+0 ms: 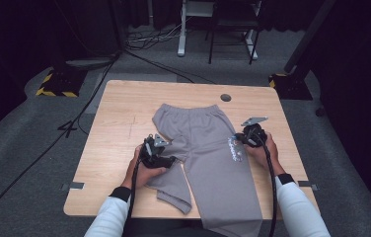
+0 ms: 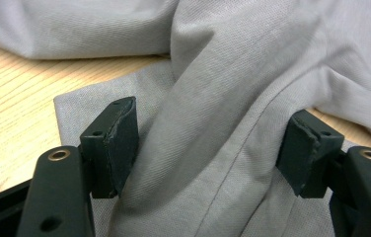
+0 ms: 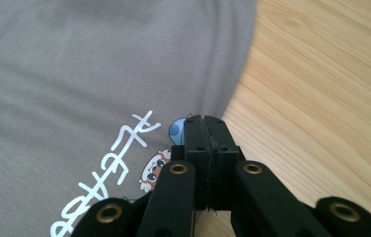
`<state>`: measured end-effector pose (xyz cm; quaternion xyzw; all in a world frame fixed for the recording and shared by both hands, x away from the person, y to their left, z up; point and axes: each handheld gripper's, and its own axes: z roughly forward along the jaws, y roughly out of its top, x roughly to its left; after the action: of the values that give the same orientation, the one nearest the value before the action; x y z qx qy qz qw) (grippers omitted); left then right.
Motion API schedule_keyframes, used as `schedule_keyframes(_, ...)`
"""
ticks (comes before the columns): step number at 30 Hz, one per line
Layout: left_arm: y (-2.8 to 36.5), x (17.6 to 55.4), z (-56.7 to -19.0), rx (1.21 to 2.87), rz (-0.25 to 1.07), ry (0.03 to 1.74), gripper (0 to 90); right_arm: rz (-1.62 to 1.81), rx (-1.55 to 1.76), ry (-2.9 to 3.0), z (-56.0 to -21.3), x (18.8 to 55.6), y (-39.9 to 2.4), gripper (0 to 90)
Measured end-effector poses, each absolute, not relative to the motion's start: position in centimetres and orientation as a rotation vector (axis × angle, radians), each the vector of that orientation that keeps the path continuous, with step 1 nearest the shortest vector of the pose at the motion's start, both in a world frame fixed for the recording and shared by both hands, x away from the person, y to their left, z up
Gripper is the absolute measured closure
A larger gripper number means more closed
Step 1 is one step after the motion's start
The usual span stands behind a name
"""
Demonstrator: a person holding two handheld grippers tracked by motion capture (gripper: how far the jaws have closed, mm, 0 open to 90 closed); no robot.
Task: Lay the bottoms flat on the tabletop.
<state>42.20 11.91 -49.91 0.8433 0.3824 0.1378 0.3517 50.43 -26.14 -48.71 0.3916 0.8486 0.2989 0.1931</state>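
Note:
Grey trousers (image 1: 203,148) lie flat on the wooden table (image 1: 119,113), waistband at the far side, one leg hanging over the near edge. The other leg is folded and bunched at my left gripper (image 1: 171,159). In the left gripper view a raised fold of the grey cloth (image 2: 223,98) fills the gap between the pads (image 2: 122,143), and my left gripper (image 2: 213,143) is shut on it. My right gripper (image 1: 235,140) rests at the trousers' right edge by a white printed design (image 1: 234,149). Its jaws stand pressed together, so my right gripper (image 3: 204,121) is shut over the hem beside the print (image 3: 119,163).
A round cable hole (image 1: 225,97) sits near the table's far edge. Bare wood (image 3: 321,98) lies to the right of the trousers. Behind the table stand white desk legs (image 1: 181,29), a dark chair frame (image 1: 233,34) and a yellow-black stand base (image 1: 57,84), with cables on the floor.

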Motion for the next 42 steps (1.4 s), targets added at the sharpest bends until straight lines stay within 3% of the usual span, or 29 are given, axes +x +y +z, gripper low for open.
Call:
schedule_keyframes(10,9.7,42.0,-49.0,2.273,0.298,0.939,26.6,0.720,1.255,2.288,-48.3,49.2,-32.0,89.2)
schedule_keyframes(14,10.6,40.8,-48.3,2.237,0.262,0.912,26.8,0.669,1.283,2.235,-48.4,48.6,-33.8,88.5)
schedule_keyframes(22,14.1,40.0,-46.7,2.093,0.354,0.963,29.8,0.732,1.339,2.151,-47.7,47.8,-36.2,73.5)
schedule_keyframes(26,14.8,41.6,-47.0,2.032,0.391,1.043,32.5,0.822,1.292,2.150,-46.9,47.3,-35.3,67.6)
schedule_keyframes(28,14.4,42.8,-47.9,2.051,0.341,1.064,32.8,0.841,1.256,2.188,-46.8,47.2,-34.3,64.8)
schedule_keyframes(40,8.1,45.2,-49.8,2.206,0.337,0.982,29.5,0.855,1.042,2.413,-47.4,46.5,-27.5,67.5)
schedule_keyframes(42,8.0,45.2,-49.6,2.215,0.327,0.978,34.4,0.828,1.053,2.425,-48.0,46.7,-27.2,69.1)
